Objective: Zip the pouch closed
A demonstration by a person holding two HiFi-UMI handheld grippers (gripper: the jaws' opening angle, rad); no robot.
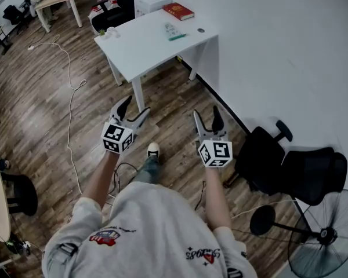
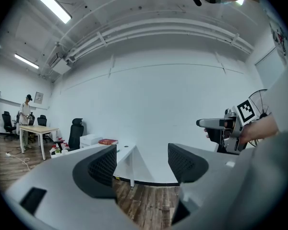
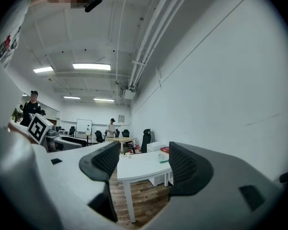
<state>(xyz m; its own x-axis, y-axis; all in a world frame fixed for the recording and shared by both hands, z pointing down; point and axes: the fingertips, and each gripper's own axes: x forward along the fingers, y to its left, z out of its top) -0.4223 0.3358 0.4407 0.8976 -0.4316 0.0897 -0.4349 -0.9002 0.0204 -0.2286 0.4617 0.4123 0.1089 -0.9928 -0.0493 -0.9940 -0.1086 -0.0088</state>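
Two grippers: we hold the left gripper (image 1: 136,108) and the right gripper (image 1: 207,114) level, side by side, above the wooden floor (image 1: 40,109).
Left jaws: released, spread wide, nothing between them.
Right jaws: released, nothing between them.
Pouch: we take it for the small pale thing (image 1: 171,30) lying on the white table (image 1: 133,45) near a red book (image 1: 178,11), well apart from both grippers.

A red book (image 1: 178,11) lies on the white table's (image 1: 140,46) far corner.
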